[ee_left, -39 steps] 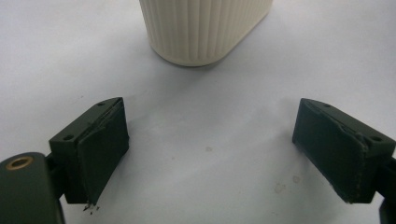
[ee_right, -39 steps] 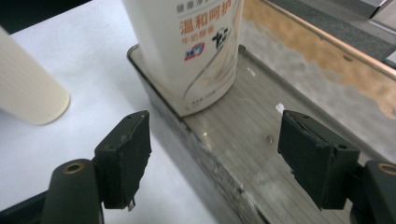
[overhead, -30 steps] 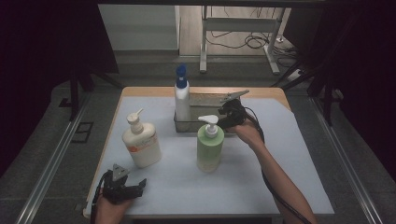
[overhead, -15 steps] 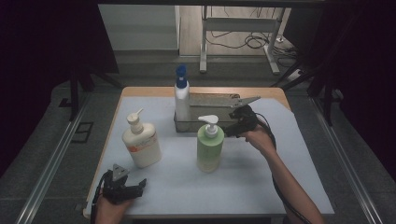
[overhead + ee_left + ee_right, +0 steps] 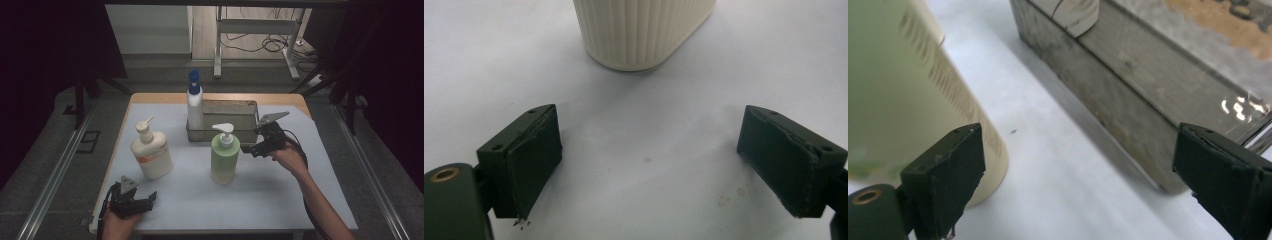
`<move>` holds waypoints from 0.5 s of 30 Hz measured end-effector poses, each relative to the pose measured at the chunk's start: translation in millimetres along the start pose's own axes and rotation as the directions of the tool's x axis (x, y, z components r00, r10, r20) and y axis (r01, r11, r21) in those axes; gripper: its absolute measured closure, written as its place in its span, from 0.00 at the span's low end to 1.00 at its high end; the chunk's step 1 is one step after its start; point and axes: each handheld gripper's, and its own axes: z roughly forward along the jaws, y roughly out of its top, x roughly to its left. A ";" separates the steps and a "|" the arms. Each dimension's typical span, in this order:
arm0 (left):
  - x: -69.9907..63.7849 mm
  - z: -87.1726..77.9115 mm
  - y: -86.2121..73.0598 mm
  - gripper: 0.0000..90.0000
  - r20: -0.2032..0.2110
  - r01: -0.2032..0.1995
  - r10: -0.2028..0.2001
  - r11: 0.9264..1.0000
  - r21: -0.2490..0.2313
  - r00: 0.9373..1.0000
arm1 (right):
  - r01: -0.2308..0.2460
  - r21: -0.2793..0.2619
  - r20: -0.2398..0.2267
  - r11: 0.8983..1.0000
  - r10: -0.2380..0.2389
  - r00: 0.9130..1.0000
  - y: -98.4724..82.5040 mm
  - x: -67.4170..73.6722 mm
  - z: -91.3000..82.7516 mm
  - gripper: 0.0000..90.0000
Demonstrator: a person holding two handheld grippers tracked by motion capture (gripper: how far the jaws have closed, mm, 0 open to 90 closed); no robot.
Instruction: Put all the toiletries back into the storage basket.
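Observation:
A green pump bottle (image 5: pixel 224 154) stands upright mid-table; its pale side fills the left of the right gripper view (image 5: pixel 903 95). My right gripper (image 5: pixel 250 148) hovers open just right of it, jaws wide and empty (image 5: pixel 1078 185), between the bottle and a metal basket (image 5: pixel 227 120) (image 5: pixel 1148 100). A blue-capped white spray bottle (image 5: pixel 194 102) stands at the basket's left end. A cream pump bottle (image 5: pixel 150 151) stands at the left; its ribbed base (image 5: pixel 639 30) lies ahead of my left gripper (image 5: pixel 147 199) (image 5: pixel 651 160), which rests open and empty near the front edge.
A white sheet (image 5: pixel 280 200) covers the wooden table (image 5: pixel 165 96). Beyond the far edge stand a metal frame (image 5: pixel 255 30) and floor cables (image 5: pixel 272 45). Dark floor surrounds the table on both sides.
My right gripper has drawn back from the basket toward the right and nearer, settling beside the green bottle. The left gripper has stayed still.

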 end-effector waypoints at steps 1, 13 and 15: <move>0.0 0.0 0.0 0.11 0.000 0.000 0.000 1.000 0.000 1.000 | 0.000 0.000 -0.003 1.000 0.000 1.000 -1.8 0.9 -1.2 0.06; -0.2 0.0 0.0 0.11 -0.001 0.000 0.000 1.000 -0.001 1.000 | 0.030 -0.035 -0.068 0.999 -0.032 0.997 -20.0 17.4 -12.0 0.00; -0.1 0.0 -0.1 0.11 -0.001 0.000 0.000 1.000 -0.001 1.000 | 0.016 -0.047 -0.083 0.999 -0.020 0.996 -22.0 19.6 -13.2 0.00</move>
